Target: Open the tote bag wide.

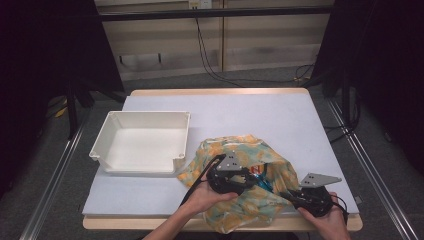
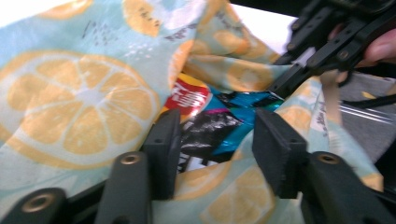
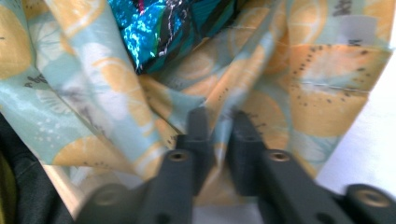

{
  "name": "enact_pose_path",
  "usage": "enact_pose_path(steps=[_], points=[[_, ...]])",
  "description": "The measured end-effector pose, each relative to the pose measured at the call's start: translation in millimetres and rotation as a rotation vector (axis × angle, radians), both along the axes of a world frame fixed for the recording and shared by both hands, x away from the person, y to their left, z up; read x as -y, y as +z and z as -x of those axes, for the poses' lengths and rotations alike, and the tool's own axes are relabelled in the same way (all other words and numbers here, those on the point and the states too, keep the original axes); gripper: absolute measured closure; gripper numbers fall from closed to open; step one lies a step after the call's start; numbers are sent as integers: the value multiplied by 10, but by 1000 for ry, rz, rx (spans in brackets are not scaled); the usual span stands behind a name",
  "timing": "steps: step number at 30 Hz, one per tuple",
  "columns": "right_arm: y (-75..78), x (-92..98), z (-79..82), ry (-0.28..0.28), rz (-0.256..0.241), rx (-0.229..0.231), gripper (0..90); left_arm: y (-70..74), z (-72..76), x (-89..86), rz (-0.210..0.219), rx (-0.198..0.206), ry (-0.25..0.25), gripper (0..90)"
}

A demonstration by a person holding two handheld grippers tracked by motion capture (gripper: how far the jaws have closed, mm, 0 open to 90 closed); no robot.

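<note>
Writing: white lettering on a red patch of the snack packet (image 2: 212, 119), blurred and unreadable; a small label on the bag's edge in the right gripper view, also unreadable.
Right hand (image 1: 327, 220): at the table's near right corner, wrapped around the right gripper (image 1: 285, 194).
Right gripper state: jaws nearly together, pinching a fold of the cloth bag (image 3: 261, 88).
Left hand (image 1: 207, 197): palm up, cradling the left gripper (image 1: 252, 176) over the bag.
Left gripper state: jaws apart, straddling the packet at the bag's mouth; not clamped.
Cloth bag (image 1: 240, 200): one, pale blue with orange slices, crumpled at the near edge of the table (image 1: 280, 120).
Packet: one, blue, black and red foil, inside the bag's opening.
Bin (image 1: 142, 142): one, white, just left of the bag.
Cables (image 1: 210, 65): black, on the floor beyond the table.
</note>
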State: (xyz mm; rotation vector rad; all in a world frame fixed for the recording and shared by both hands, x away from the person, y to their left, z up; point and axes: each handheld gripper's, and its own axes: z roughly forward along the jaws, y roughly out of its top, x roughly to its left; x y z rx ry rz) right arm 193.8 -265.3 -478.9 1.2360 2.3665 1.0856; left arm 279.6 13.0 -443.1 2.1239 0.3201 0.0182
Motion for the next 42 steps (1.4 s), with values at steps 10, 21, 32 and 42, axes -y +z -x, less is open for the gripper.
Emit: enact_pose_path(steps=[10,21,32,42], points=[[42,-12,11,10,-26,30,583,363,45,243,-5,23,-129,779],[-10,14,-23,8,-33,14,568,22,-14,477,-176,89,-146,628],[-31,34,-59,3,-34,3,563,-130,93,498,-261,169,-174,452],[-33,34,-64,7,-29,5,562,-193,144,534,-283,227,-146,467]])
